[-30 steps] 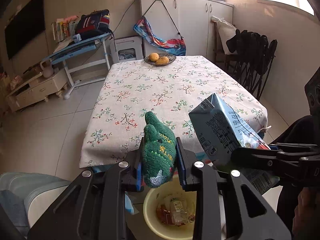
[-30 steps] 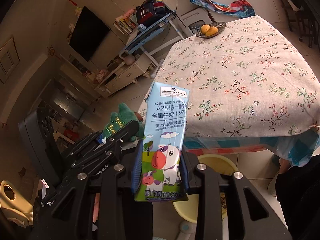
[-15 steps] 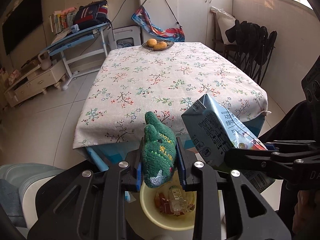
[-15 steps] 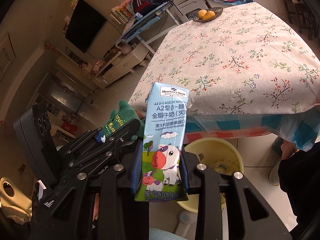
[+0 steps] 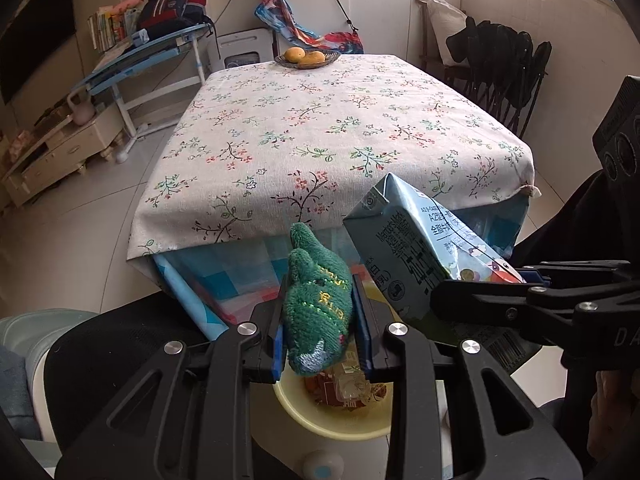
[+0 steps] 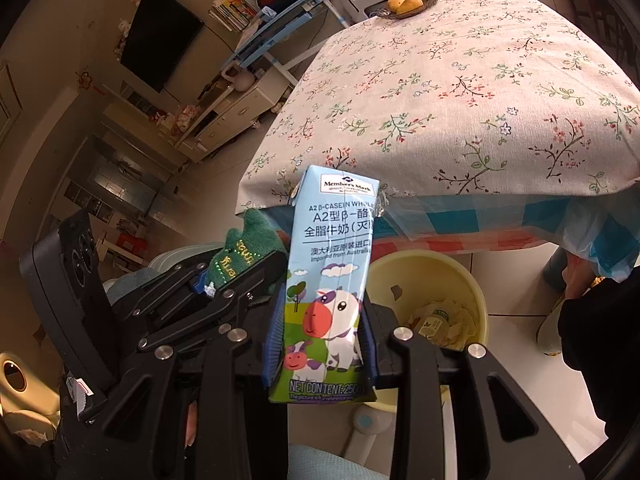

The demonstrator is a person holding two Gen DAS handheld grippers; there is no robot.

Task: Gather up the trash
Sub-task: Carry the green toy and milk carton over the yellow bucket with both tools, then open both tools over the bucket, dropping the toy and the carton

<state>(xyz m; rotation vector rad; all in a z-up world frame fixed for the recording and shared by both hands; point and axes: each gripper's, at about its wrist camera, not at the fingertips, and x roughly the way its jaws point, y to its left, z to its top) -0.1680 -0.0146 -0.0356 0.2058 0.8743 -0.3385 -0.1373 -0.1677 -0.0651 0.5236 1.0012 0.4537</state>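
My left gripper point(image 5: 320, 320) is shut on a green knitted toy point(image 5: 316, 304), which hangs just above a yellow bin point(image 5: 340, 424) holding several wrappers. My right gripper point(image 6: 322, 340) is shut on a light blue milk carton point(image 6: 332, 280) with a cartoon cow, held upright. In the left wrist view the milk carton point(image 5: 404, 248) sits tilted to the right of the toy, clamped by the right gripper point(image 5: 480, 292). In the right wrist view the green knitted toy point(image 6: 244, 252) and the left gripper point(image 6: 224, 280) lie left of the carton, and the yellow bin point(image 6: 432, 280) stands on the floor behind it.
A table with a floral cloth point(image 5: 340, 140) stands ahead, its near edge just above the bin. A fruit bowl point(image 5: 306, 57) sits at its far end. Dark chairs point(image 5: 508, 68) line the right side. A low cabinet point(image 5: 52, 148) and a blue desk point(image 5: 140, 52) stand left.
Both grippers have sunk and tipped downward with their loads; the table now sits higher in both views and more of the yellow bin shows below.
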